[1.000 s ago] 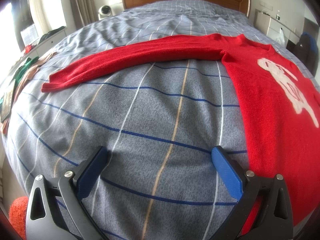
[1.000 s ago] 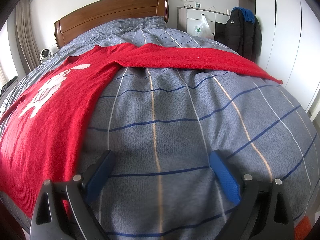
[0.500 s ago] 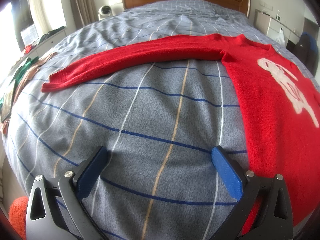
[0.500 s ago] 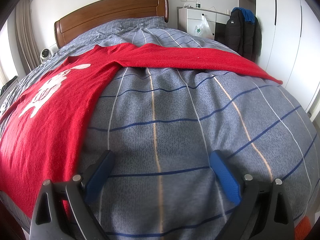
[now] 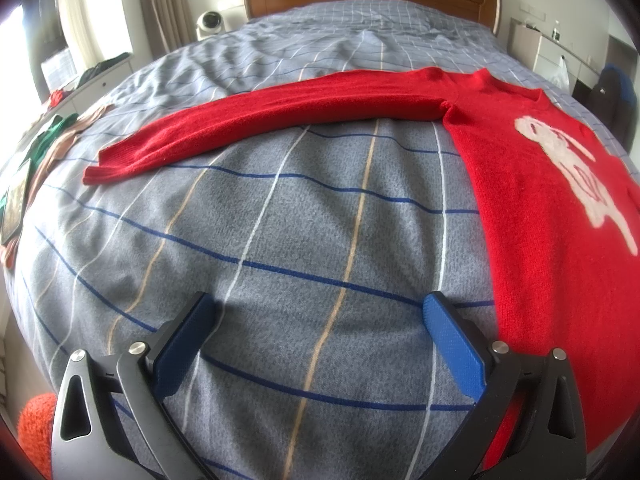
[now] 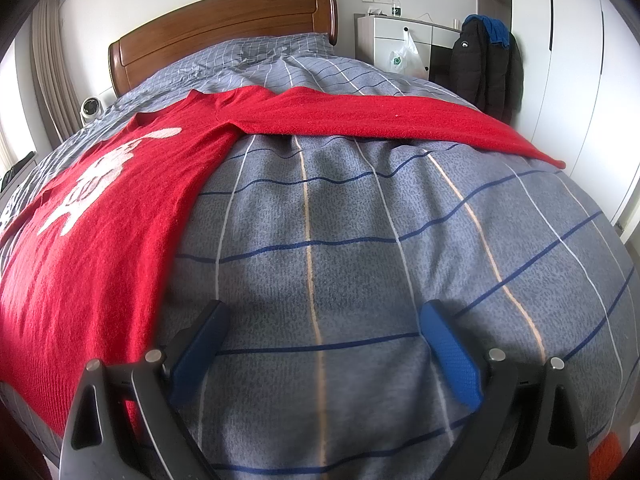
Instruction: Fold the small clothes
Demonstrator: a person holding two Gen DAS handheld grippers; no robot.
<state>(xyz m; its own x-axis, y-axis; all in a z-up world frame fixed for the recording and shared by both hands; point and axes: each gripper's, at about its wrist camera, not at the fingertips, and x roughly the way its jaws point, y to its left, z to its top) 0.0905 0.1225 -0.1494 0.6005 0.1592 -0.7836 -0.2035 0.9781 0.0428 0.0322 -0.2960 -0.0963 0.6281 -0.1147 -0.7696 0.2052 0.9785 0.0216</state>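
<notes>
1. The red sweater [image 5: 552, 208] is lying flat on the bed [image 5: 280, 240], filling the right of the left-wrist frame.
2. Its sleeve [image 5: 256, 128] is stretching leftward across the upper frame.
3. The left gripper [image 5: 320, 316] is hovering spread and empty, nearest that sleeve.
4. The right gripper [image 6: 324, 320] is likewise gaping, with the other sleeve [image 6: 400, 120] running toward upper right.

sweater [image 5: 532, 216]: fuzzy red knit, matt
bedspread [image 5: 304, 224]: grey woven cloth, slightly rough
headboard [image 6: 224, 28]: glossy wood
left gripper [image 5: 320, 312]: textured blue pads [image 5: 452, 344], matt black plastic
</notes>
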